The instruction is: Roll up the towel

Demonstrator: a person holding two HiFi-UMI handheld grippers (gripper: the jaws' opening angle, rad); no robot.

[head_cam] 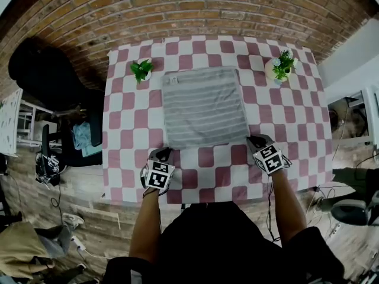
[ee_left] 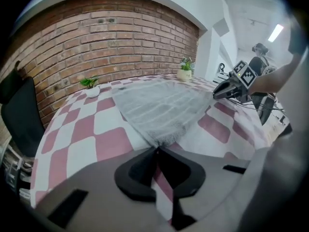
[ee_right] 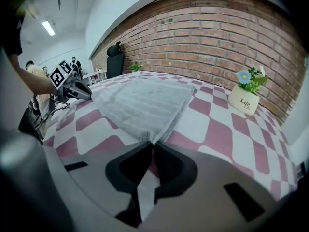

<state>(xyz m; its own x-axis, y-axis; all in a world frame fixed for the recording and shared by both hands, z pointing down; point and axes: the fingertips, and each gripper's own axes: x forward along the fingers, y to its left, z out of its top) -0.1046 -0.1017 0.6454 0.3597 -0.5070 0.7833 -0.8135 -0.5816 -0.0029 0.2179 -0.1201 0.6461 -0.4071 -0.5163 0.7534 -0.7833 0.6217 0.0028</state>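
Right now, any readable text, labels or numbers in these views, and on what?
"Life": on the cream ceramic flower pot, right gripper view; the smaller line beneath is too small to read.
Black-and-white marker cubes: square patterns only, no words.
Nothing else readable.

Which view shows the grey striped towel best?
The head view: the grey striped towel lies flat there, all four edges visible. The left gripper view shows it foreshortened, one near corner pinched in the left gripper; the right gripper view shows the other near corner in the right gripper.
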